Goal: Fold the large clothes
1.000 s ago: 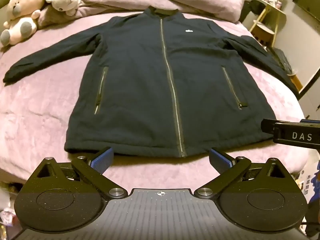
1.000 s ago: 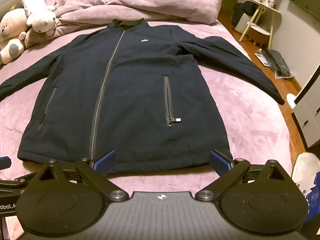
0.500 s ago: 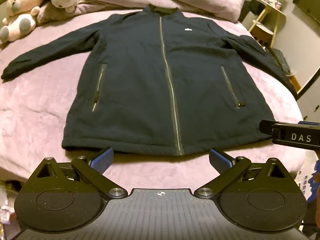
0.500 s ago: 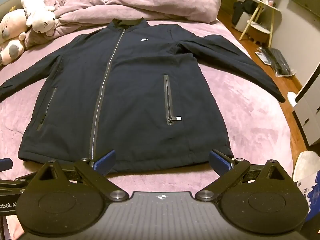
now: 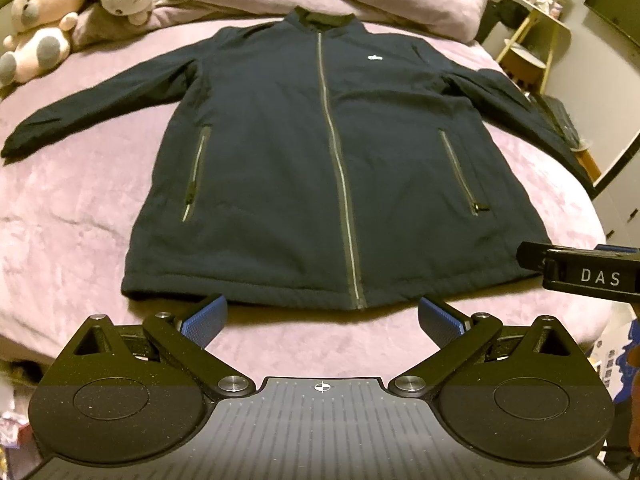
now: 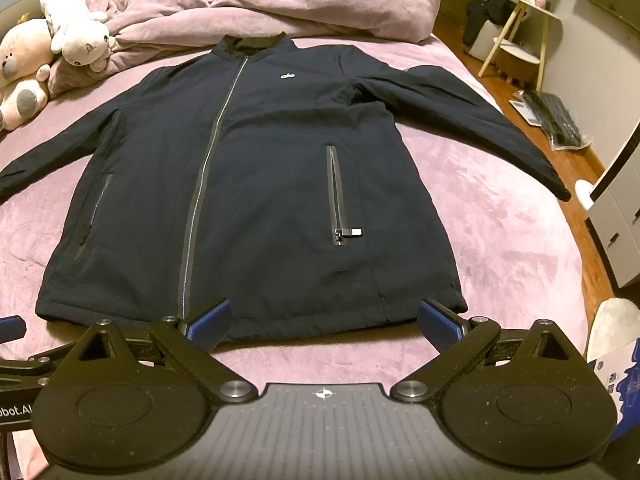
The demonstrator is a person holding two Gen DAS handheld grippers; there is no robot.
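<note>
A dark navy zip jacket (image 5: 328,168) (image 6: 248,200) lies flat and face up on the pink bed, collar at the far end, both sleeves spread out to the sides. My left gripper (image 5: 322,318) is open just short of the hem, near the bottom of the front zipper. My right gripper (image 6: 324,322) is open too, over the hem at the jacket's right half. Neither holds anything. Part of the right gripper (image 5: 580,276) shows at the right edge of the left wrist view.
A bunched pink duvet (image 6: 280,4) lies beyond the collar, with plush toys (image 5: 44,20) (image 6: 48,52) at the far left. Right of the bed (image 6: 500,232) are wooden floor, a small side table (image 6: 520,32), a black packet (image 6: 556,120) and white furniture (image 6: 616,216).
The left wrist view has shifted slightly, so the hem now sits a little higher and closer above the fingers. The right wrist view barely changed. Both grippers stayed open.
</note>
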